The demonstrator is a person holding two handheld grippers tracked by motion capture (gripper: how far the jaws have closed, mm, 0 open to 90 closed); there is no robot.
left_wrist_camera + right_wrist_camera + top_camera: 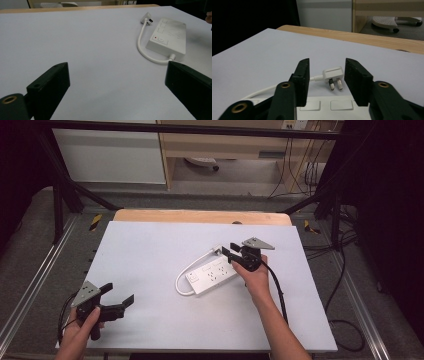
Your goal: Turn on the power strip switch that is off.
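Note:
A white power strip (212,275) lies near the middle of the white tabletop, its short cable looping round to a white plug (216,251) at its far end. My right gripper (230,250) hovers over the strip's far end with its jaws open. In the right gripper view the plug (333,75) lies on its side just beyond the gap of the right gripper (326,67), touching neither pad, and the strip (324,106) sits below. My left gripper (118,293) rests wide open at the front left corner. In its own view the left gripper (117,72) holds nothing, and the strip (170,37) lies far off.
The white tabletop (150,255) ends in a wooden strip (200,216) at the back. Metal frame rails (30,285) run along both sides. Black cables (345,330) lie on the floor at the right. A chair base (395,22) stands behind the table.

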